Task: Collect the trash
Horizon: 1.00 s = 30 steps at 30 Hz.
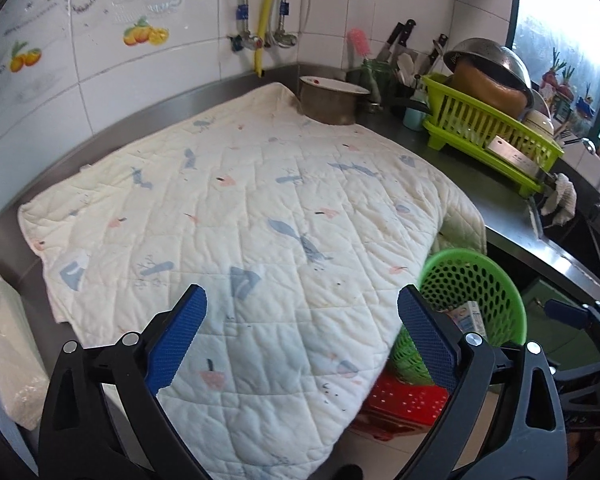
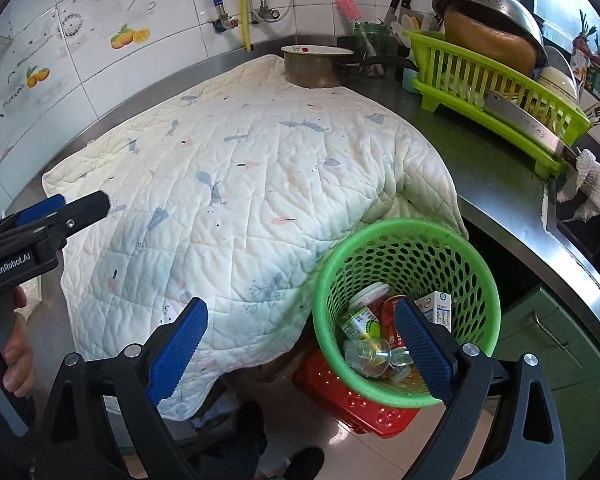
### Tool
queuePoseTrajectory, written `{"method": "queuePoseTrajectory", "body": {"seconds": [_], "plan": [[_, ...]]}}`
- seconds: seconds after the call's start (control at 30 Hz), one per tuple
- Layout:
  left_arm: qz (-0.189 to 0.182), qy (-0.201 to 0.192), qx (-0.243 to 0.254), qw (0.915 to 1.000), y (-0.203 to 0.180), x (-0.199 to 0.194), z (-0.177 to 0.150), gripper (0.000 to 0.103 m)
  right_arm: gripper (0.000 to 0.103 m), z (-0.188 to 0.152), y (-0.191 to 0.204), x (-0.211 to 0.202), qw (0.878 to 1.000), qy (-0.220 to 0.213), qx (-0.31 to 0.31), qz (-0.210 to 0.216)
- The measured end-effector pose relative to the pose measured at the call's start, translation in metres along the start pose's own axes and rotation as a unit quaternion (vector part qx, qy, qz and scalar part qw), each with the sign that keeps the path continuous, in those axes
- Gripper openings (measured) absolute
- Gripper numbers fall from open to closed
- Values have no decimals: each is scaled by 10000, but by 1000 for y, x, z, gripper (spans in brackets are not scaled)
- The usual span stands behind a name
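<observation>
The trash sits inside the green basket (image 2: 408, 308), a perforated round bin standing on the floor just off the desk's front edge. In the right wrist view its contents show: a clear crumpled plastic bottle (image 2: 374, 354) at the bottom, a red can (image 2: 392, 314) above it, a jar with a white lid (image 2: 370, 294) at about 11 o'clock from the can, a small green-and-white carton (image 2: 360, 324) at 9 o'clock, and a white box (image 2: 438, 306) at 3 o'clock against the basket wall. A red crate (image 2: 360, 404) lies on the floor under the basket, at its 6 o'clock.

The right hand-held gripper (image 2: 300, 348) hangs over the basket's left rim with its blue pads spread wide apart and nothing between them. The left hand-held gripper (image 1: 302, 328) is likewise spread wide and empty, above the quilted cloth (image 1: 240, 208) that covers the desk (image 1: 512, 224); the cloth's near corner droops over the edge beside the basket.

At 12 o'clock from the cloth stands a metal pot (image 1: 328, 102) on its far corner. At 2 o'clock a green dish rack (image 1: 484, 128) holds an upturned steel colander (image 1: 488, 60). A white rag (image 1: 560, 200) hangs by the sink edge.
</observation>
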<state>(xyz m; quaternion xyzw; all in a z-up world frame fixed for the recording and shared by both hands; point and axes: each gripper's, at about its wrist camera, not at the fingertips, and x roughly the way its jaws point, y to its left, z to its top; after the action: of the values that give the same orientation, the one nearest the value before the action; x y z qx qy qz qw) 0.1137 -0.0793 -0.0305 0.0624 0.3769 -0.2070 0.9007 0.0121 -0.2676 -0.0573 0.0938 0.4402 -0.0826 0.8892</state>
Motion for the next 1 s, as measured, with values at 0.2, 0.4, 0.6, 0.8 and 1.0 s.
{"method": "queuePoseTrajectory", "body": {"seconds": [0.2,0.4,0.6,0.8,1.0], "plan": [[322,-187,54,9993,8,-19,-7,97,92,0,4,-6,10000,-28,2,40],[587,-302,186,9976,7,-32,-13,98,92,-5,11,-11,10000,-28,-9,51],[613,-364,228,9972,2,-39,-17,98,92,-10,10,-18,10000,-79,-9,6],[621,-391,261,9970,-3,-44,-19,98,92,-15,7,-26,9999,-132,25,-51],[667,-393,255,9967,-6,-47,-23,98,92,-20,5,-30,9999,-126,35,-49]]}}
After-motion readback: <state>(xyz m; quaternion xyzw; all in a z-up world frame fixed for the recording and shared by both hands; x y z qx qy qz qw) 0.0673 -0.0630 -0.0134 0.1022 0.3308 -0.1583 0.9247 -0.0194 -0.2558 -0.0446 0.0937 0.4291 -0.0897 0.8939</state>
